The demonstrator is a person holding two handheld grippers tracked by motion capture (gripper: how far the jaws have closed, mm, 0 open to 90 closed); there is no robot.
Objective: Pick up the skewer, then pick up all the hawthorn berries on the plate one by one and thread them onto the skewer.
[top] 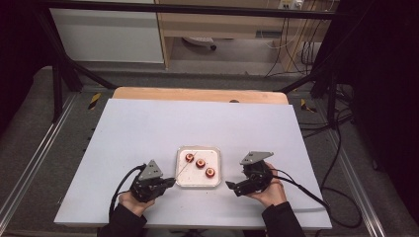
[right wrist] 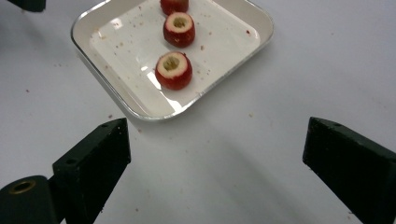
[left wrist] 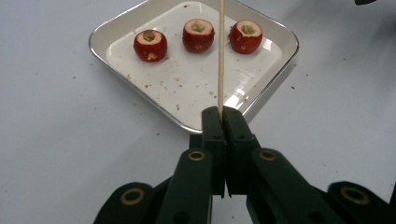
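The skewer is pinched at its butt by the left hand-held gripper, jaws fully closed on it, its tip reaching over the tray toward 12 o'clock, likely lined up to spear the cored fruits. At the tray's 3 o'clock, the right hand-held gripper gapes wide and empty over the counter, probably ready to steady a fruit.

Your left claw is matt black plastic with brass-coloured rivets, and it pinches a thin, pale wooden skewer. At twelve o'clock from it, the tray has a glossy white face and a shiny metal rim. The three cored fruits have smooth, shiny red skins. The table is matt white.
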